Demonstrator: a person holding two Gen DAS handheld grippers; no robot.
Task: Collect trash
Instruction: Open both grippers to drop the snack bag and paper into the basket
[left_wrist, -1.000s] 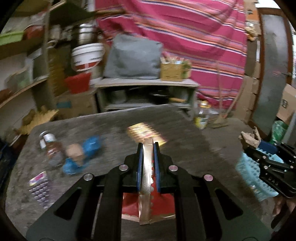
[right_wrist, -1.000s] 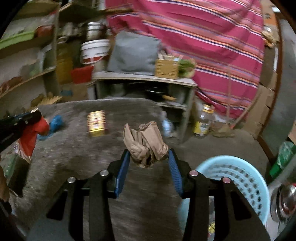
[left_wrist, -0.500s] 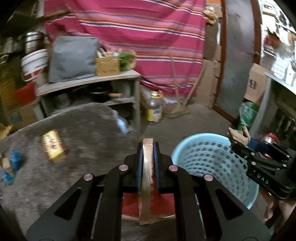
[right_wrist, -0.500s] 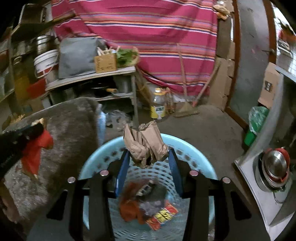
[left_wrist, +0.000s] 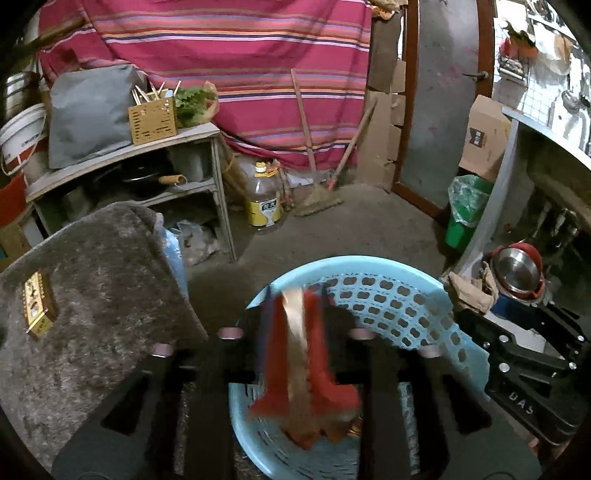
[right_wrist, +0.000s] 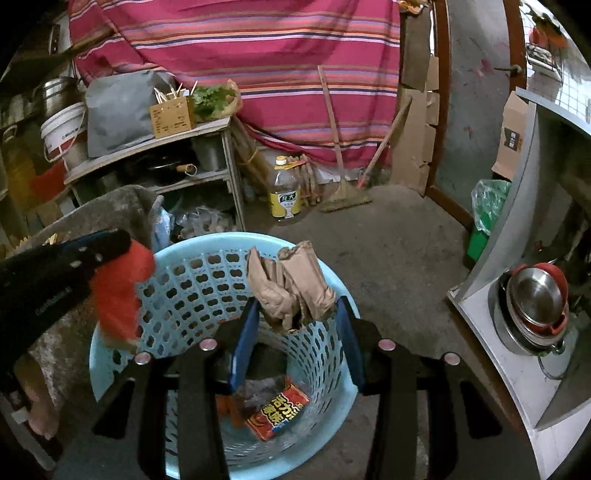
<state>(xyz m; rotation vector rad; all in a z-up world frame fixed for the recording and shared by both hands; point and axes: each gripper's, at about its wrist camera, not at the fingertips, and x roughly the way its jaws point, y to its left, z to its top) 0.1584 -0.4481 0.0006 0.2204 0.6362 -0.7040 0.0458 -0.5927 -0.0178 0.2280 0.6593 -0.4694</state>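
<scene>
Slipping loose, the red wrapper (left_wrist: 306, 373) hangs blurred over the blue basket (left_wrist: 388, 302): the left gripper (left_wrist: 295, 325) has just parted its jaws, releasing 1 piece. The right gripper (right_wrist: 293, 328) still pinches crumpled brown paper (right_wrist: 290, 286) above the basket, next to drop.

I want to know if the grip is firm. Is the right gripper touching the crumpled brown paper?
Touching. In the right wrist view, the right gripper holds the crumpled brown paper between its blue pads, both pressing its lower sides, above the light blue plastic basket.
</scene>
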